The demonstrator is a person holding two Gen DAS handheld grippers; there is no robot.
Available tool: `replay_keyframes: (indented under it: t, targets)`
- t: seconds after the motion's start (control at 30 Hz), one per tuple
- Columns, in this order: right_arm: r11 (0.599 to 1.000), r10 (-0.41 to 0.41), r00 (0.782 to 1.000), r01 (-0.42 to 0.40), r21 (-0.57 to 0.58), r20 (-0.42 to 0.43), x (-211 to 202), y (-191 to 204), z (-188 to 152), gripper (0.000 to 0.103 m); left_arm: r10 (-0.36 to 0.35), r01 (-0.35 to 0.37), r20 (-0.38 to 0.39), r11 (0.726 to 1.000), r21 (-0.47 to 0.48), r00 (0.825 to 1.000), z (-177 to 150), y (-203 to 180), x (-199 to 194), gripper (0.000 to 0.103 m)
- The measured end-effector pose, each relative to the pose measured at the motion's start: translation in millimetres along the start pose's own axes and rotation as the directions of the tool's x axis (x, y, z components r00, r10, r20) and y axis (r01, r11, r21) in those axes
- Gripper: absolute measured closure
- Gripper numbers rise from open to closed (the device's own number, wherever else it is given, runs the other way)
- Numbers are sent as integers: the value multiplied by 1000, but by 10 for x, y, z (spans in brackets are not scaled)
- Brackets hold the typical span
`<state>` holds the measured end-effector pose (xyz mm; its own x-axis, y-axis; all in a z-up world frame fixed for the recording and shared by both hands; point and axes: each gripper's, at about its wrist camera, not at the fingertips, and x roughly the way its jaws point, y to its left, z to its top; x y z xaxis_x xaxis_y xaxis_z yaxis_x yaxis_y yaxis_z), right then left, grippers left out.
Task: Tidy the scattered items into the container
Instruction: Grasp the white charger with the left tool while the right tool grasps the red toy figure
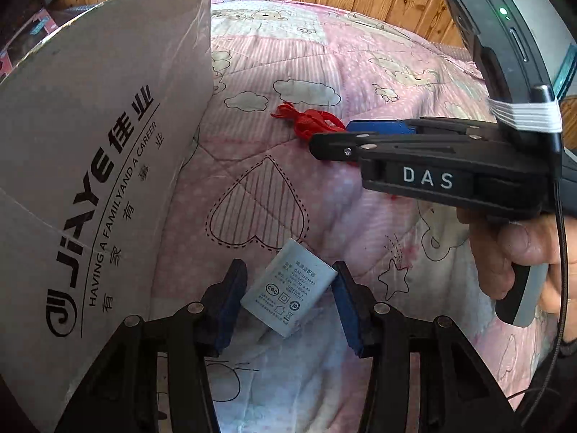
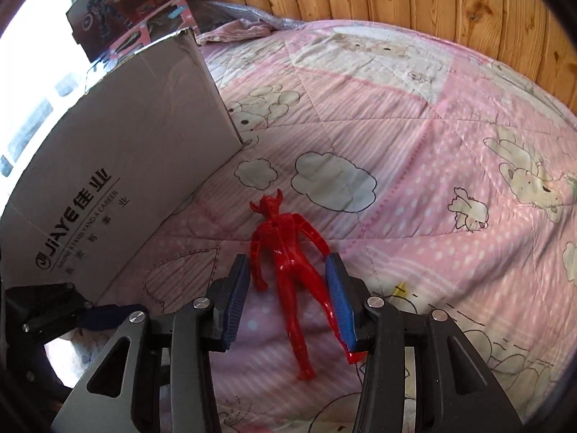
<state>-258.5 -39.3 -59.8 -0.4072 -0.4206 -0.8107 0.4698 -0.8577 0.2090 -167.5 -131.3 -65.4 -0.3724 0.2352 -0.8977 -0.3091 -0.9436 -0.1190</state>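
Blown-out window glare, fisheye-warped edges

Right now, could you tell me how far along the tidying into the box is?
Nothing visibly done: the cardboard box's inside is hidden. In hand: the left claw is open around the grey power adapter, and the right claw is open around the red figure; both still lie on the pink quilt. Left: grasping and boxing both.

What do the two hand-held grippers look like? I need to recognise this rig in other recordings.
Both are black, with angled linkage arms joined by silver pins and ridged blue pads on the fingers. The left hand-held gripper shows that build close up. The right hand-held gripper, seen side-on, carries white "DAS" lettering, a white elastic band wrapped round its body, a black-and-grey handle, a thin black cable and a green indicator light.
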Motion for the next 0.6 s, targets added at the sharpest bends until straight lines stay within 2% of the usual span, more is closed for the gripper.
replay_keyframes:
  t: [0.07,0.1,0.17,0.27,0.33,0.4,0.5,0.6]
  targets:
    - [1000,-15,1000,16,4,-9,-15,1,-7,59,5,-5,10,1000,-4,1000,26,15,6,53]
    - [1000,-23,1000,23,19,-15,-24,-11,-3,75,5,-5,19,1000,-2,1000,34,15,11,53]
    - [998,-29,999,31,60,-31,-44,-53,-25,77,15,-15,25,1000,21,1000,42,-10,20,53]
    - [994,-31,998,35,99,-47,-113,-99,-73,77,-8,8,19,1000,6,1000,26,21,-30,57]
    - [991,-31,998,38,131,-54,-192,-135,-114,77,-12,12,15,1000,-6,1000,-10,50,-68,72]
    - [986,-22,997,33,162,-68,-267,-166,-168,77,-25,25,10,1000,-13,1000,-48,55,-95,72]
    - [986,-41,994,56,155,-97,-265,-139,-251,75,-1,1,17,1000,31,1000,-97,-5,-66,71]
    - [993,-91,994,95,66,-57,-199,-21,-300,74,-28,26,44,998,55,999,-129,-35,-61,57]
